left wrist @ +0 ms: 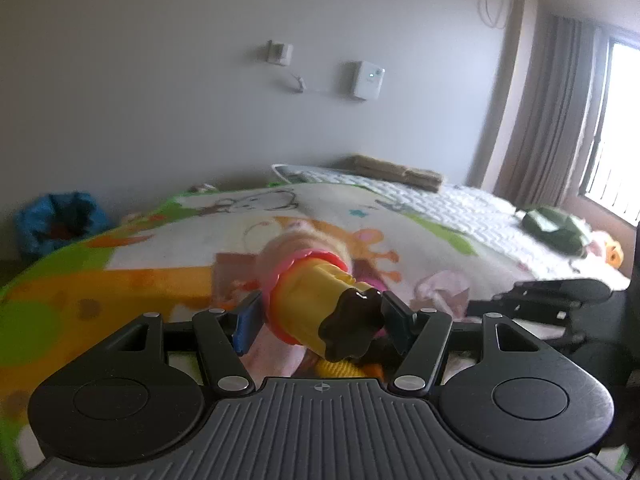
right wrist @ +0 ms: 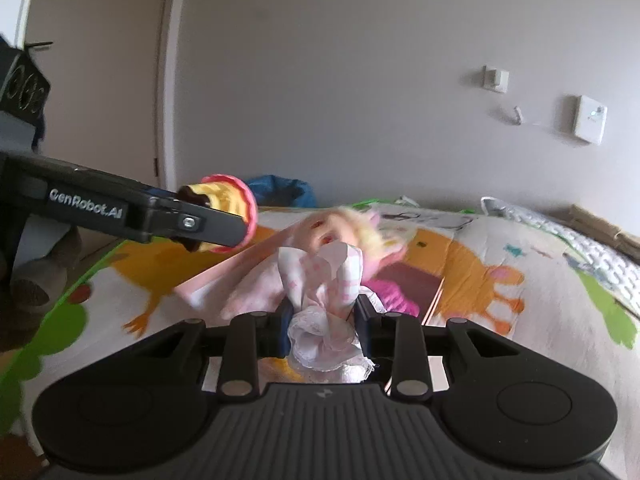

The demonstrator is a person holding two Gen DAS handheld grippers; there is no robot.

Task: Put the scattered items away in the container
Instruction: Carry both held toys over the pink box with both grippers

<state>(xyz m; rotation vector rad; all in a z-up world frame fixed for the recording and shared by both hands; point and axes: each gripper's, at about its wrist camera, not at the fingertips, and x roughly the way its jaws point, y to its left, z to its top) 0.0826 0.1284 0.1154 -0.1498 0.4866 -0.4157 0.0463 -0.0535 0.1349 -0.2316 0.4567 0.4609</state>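
My left gripper [left wrist: 320,316] is shut on a toy cupcake [left wrist: 316,304] with a yellow case, pink rim and brown top, held above the bed. It also shows in the right wrist view [right wrist: 224,200], clamped in the left gripper [right wrist: 216,220] at the left. My right gripper [right wrist: 324,320] is shut on the white and pink frilly dress [right wrist: 324,296] of a blonde doll [right wrist: 352,236], which hangs blurred in front of it. A blue fabric container [left wrist: 60,224] stands on the floor beyond the bed; it also shows in the right wrist view [right wrist: 280,192].
A cartoon animal blanket [left wrist: 140,264] covers the bed. A white quilt [left wrist: 460,204], a green soft item [left wrist: 556,228] and folded brown cloth [left wrist: 396,172] lie at the far right. The wall [right wrist: 360,80] is behind.
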